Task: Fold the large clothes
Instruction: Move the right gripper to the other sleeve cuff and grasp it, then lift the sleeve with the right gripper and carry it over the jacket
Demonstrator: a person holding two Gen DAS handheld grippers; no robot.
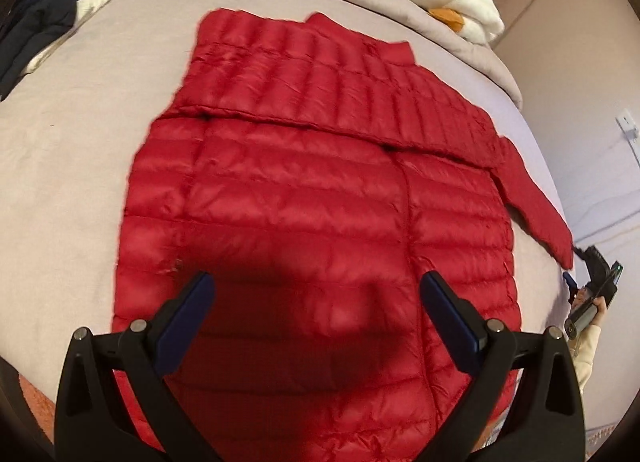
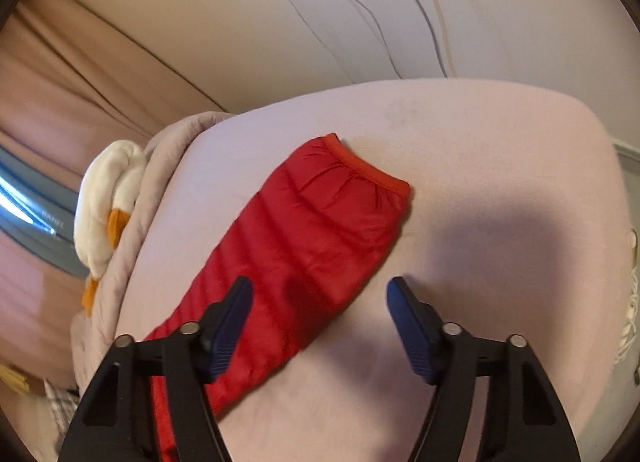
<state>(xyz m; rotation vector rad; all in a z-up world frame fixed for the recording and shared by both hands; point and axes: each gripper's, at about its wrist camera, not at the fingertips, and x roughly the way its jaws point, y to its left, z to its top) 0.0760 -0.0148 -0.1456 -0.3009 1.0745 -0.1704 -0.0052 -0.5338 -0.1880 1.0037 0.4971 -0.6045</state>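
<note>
Red puffer jacket (image 1: 304, 189) lies flat on the bed (image 1: 72, 149), one sleeve already folded across the chest. The other sleeve (image 2: 312, 246) runs out toward the bed's edge, cuff farthest from the right gripper (image 2: 320, 294). Right gripper: jaws wide, empty, over the sleeve's middle and the nearer one. Left gripper (image 1: 316, 290): also wide, empty, over the jacket's lower body. Likely next: right takes the sleeve.

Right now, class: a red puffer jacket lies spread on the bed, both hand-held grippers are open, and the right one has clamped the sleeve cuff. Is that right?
Not quite. The right hand-held gripper grips nothing: the right wrist view shows its jaws open above the sleeve, short of the cuff. The jacket, bed and open left hand-held gripper are as stated.
</note>
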